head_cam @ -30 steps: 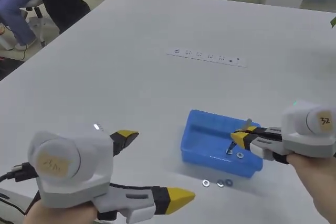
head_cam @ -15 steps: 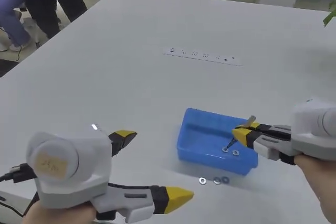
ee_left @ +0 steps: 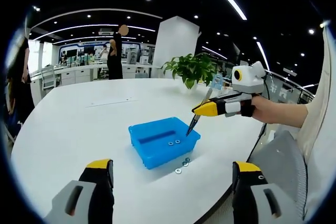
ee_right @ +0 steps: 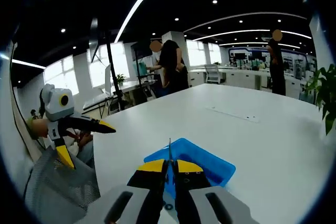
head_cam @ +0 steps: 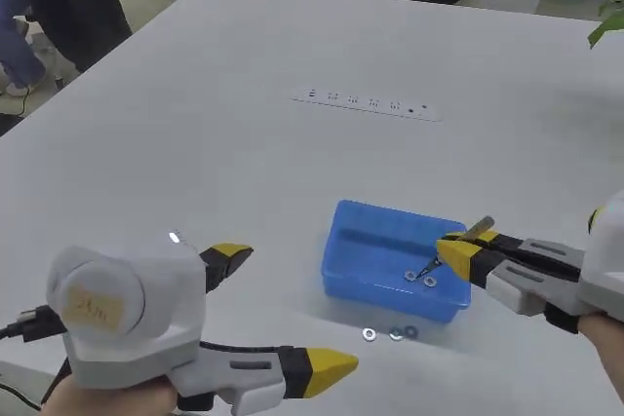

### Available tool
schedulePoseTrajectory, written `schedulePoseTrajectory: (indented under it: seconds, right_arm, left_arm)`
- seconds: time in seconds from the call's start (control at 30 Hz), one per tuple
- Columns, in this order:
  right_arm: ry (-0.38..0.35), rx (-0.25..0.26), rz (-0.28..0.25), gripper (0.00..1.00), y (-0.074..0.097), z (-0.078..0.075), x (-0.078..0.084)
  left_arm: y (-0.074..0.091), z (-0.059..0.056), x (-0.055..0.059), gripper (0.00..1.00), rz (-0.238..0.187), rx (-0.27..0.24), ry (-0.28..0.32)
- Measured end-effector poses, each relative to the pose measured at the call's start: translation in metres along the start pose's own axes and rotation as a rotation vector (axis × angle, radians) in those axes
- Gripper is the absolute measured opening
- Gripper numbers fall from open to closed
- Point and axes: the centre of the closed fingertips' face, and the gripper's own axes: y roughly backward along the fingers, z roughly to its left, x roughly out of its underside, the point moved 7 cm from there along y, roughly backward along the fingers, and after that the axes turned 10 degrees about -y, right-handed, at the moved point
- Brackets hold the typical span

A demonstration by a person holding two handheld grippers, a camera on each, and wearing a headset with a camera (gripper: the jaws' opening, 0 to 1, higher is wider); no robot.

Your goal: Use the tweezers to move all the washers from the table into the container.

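Observation:
A blue container (head_cam: 375, 250) sits on the white table, with two washers (head_cam: 429, 282) lying inside it. Three washers (head_cam: 395, 335) rest on the table just in front of its near wall. My right gripper (head_cam: 458, 248) is shut on the tweezers (head_cam: 429, 267), whose tips point down into the container beside the washers there. Whether the tips hold a washer is too small to tell. My left gripper (head_cam: 283, 314) hovers open and empty at the near left. In the left gripper view the container (ee_left: 157, 135) is ahead, with table washers (ee_left: 185, 163) before it.
A flat socket strip (head_cam: 366, 104) is set into the table (head_cam: 195, 124) farther back. People stand beyond the far edge of the table. A potted plant (ee_left: 191, 69) stands at the far side. Bare tabletop lies left of the container.
The head camera has shifted. My right gripper has drawn back a little to the right, with the tweezers' tips still over the container. The left gripper holds its place.

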Motion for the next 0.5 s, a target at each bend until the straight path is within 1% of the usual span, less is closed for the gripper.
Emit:
schedulePoseTrajectory:
  seconds: [0.27, 0.3, 0.37, 0.43, 0.5]
  right_arm:
    - [-0.031, -0.017, 0.064, 0.02, -0.005, 0.004, 0.028]
    - [-0.026, -0.016, 0.082, 0.02, -0.006, 0.005, 0.033]
    - [-0.018, -0.013, 0.104, 0.02, -0.008, 0.002, 0.041]
    - [-0.017, -0.012, 0.113, 0.02, -0.009, 0.003, 0.045]
    - [-0.015, -0.006, 0.124, 0.02, -0.011, -0.001, 0.050]
  left_arm:
    - [-0.003, -0.002, 0.000, 0.96, 0.004, 0.011, -0.006]
    - [-0.003, -0.002, 0.000, 0.96, 0.006, 0.011, -0.009]
    - [-0.002, -0.003, 0.000, 0.96, 0.008, 0.013, -0.009]
    - [-0.002, -0.003, 0.000, 0.96, 0.009, 0.013, -0.008]
    - [-0.002, -0.004, 0.001, 0.96, 0.013, 0.015, -0.008]
